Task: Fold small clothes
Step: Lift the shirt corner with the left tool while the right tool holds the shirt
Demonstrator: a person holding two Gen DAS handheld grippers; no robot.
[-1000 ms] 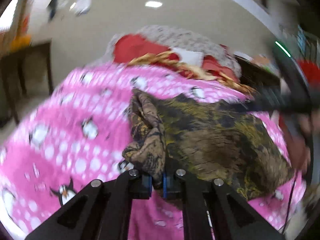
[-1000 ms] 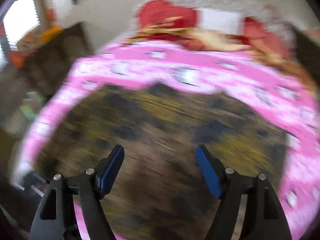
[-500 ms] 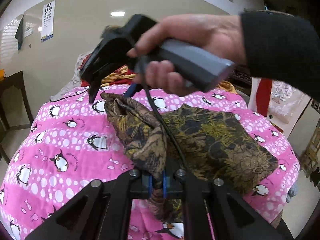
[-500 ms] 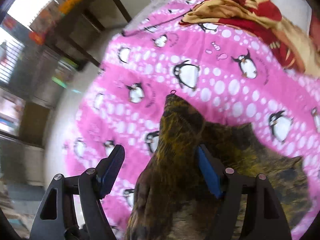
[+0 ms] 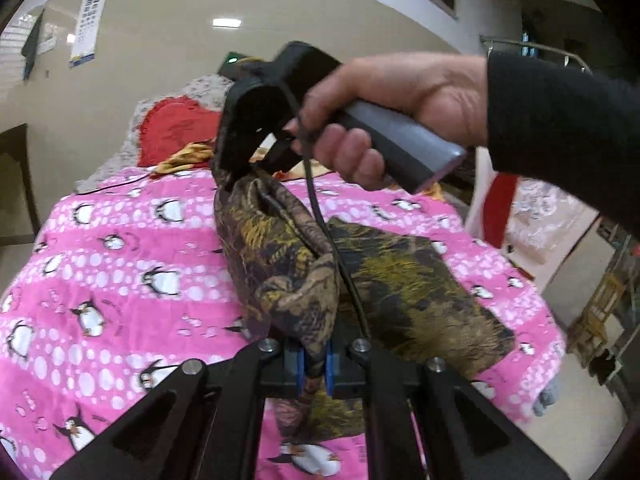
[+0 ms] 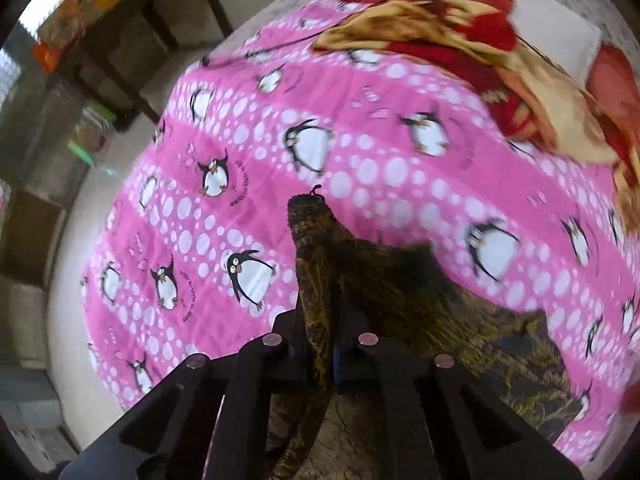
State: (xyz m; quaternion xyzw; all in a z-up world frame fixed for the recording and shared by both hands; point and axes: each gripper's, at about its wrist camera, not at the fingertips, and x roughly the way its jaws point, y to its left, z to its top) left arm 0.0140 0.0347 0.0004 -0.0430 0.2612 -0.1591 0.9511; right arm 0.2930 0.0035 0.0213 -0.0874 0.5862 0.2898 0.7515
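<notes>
Over the pink bed (image 5: 120, 264), both grippers are pinching the brown cloth (image 5: 416, 292). Left gripper (image 5: 313, 366) is squeezing one edge, and right gripper (image 6: 320, 354) is squeezing another, probably so the lifted side can fold over the part lying flat on the bed.

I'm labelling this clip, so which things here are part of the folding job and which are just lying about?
Part of the job:
patterned garment
left gripper
right gripper
pink bedspread

Lying about:
red pillow
red and yellow blanket
wall chart
</notes>
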